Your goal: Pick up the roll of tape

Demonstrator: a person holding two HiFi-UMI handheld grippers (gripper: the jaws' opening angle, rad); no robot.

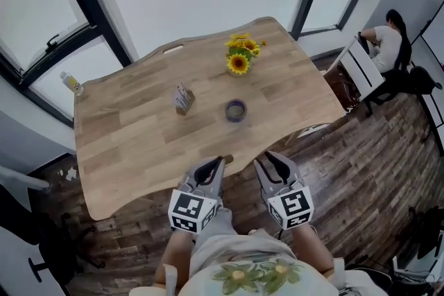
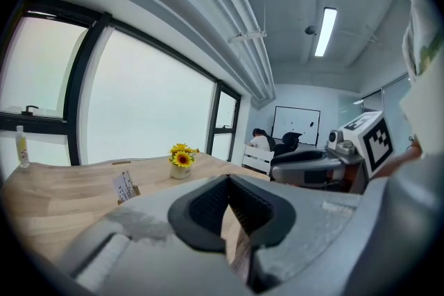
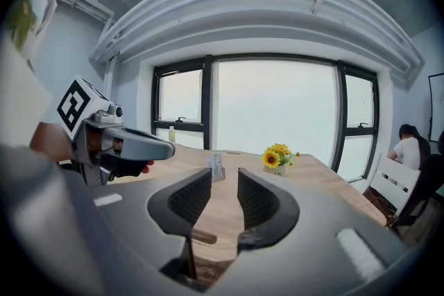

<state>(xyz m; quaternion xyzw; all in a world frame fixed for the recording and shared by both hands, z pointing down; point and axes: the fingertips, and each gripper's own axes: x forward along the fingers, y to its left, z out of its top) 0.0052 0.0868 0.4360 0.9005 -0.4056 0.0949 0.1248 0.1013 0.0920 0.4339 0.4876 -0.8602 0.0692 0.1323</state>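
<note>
You hold two grippers side by side at the near edge of the one wooden table (image 1: 125,142). Your left gripper (image 1: 212,166) has its jaws together with nothing in them. Your right gripper (image 1: 272,161) has its jaws apart, and only bare tabletop shows through the gap. The single roll of tape (image 1: 236,110) lies flat near the middle of the table, well ahead of both grippers and touched by neither. One small card box (image 1: 183,98) stands near it on the left, one pot of sunflowers (image 1: 238,57) beyond it, and one bottle (image 1: 71,83) on the window sill past the table's left corner. One person (image 1: 386,41) sits at the far right
</note>
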